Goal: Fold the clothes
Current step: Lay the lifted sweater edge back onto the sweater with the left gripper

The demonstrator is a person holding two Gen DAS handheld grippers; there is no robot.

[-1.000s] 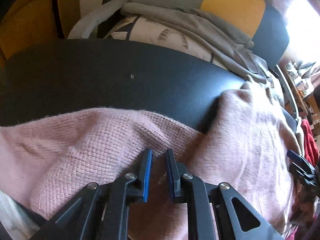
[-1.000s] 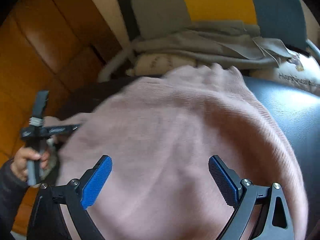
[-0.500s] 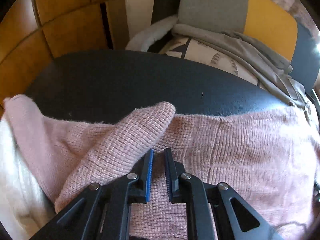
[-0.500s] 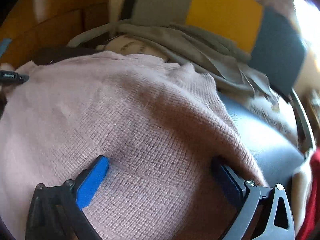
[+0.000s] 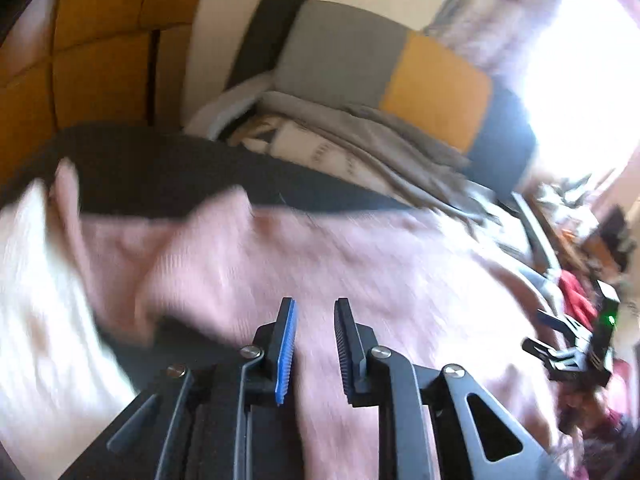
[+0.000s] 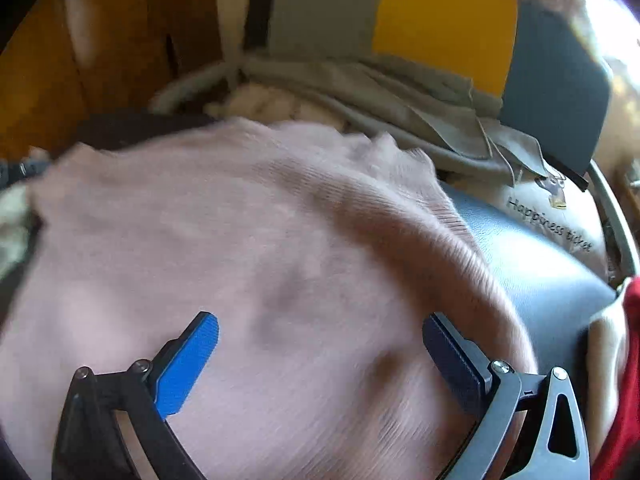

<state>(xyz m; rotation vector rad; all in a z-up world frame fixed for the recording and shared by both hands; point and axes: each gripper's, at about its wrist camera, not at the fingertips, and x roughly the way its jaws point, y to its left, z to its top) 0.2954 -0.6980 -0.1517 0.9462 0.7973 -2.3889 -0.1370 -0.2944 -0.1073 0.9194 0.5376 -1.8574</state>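
A pink knit sweater [image 5: 360, 264] lies spread on a black padded surface [image 5: 160, 168], with one sleeve folded in over its left side. My left gripper [image 5: 314, 304] hovers above the sweater's near part. Its jaws are opening, and a narrow gap shows between the blue pads with no cloth pinched in it. In the right wrist view the sweater [image 6: 260, 220] fills the middle, and my right gripper [image 6: 320, 320] stands wide open just over it, gripping nothing. The right gripper [image 5: 576, 344] also shows at the right edge of the left wrist view.
A white garment [image 5: 36, 300] lies left of the sweater. Behind the surface stands a chair [image 5: 436, 80] with a grey, yellow and blue back, piled with grey clothes [image 5: 380, 140]. A red garment [image 6: 628, 360] hangs at the right edge. Wooden panels [image 5: 100, 60] rise at left.
My left gripper pulled back and rose from the sleeve, and its jaws widened; the sleeve now lies folded on the sweater. The right gripper shifted and rolled a little, still wide open.
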